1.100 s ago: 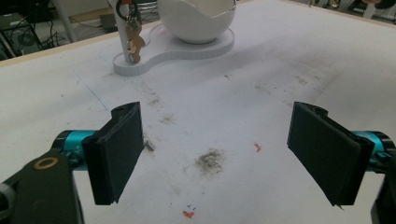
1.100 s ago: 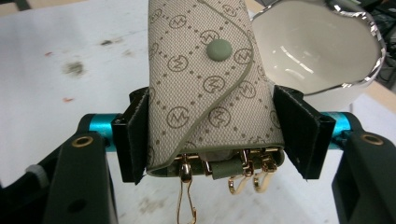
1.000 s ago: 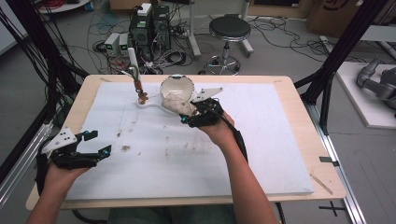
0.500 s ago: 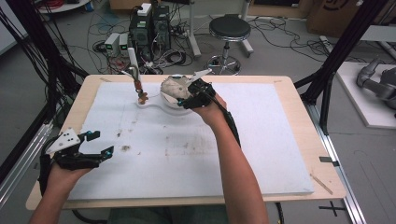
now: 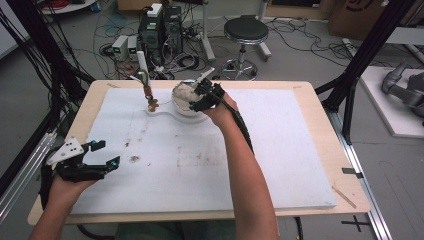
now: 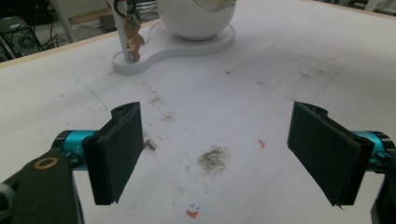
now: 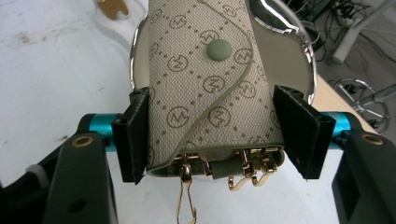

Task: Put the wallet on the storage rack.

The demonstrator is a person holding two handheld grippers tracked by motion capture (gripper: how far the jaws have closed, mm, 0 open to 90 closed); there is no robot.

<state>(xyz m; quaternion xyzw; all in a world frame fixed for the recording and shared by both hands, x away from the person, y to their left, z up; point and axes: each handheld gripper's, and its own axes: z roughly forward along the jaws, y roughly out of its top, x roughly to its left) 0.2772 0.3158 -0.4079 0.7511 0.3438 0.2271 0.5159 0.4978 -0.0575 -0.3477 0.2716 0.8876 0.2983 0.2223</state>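
White padding [image 5: 280,165] covers the table, stained here and there, with cables and a stool on the floor beyond. At the far edge stands a white bowl [image 5: 184,102] on a flat base, beside a post hung with keys [image 5: 151,104]. The right gripper [image 7: 212,135] has its jaws pressed on both sides of a monogrammed pouch [image 7: 205,79], gold clasps dangling from its near end, and holds it over the bowl's shiny rim. The left gripper [image 6: 224,154] rests near the front left corner, jaws wide apart and holding nothing.

The step looks like setting the pouch into the bowl. To do it well, centre the pouch over the opening, lower it until its far end rests inside, mind the clasps snagging on the rim, and release only once the bowl bears its weight.
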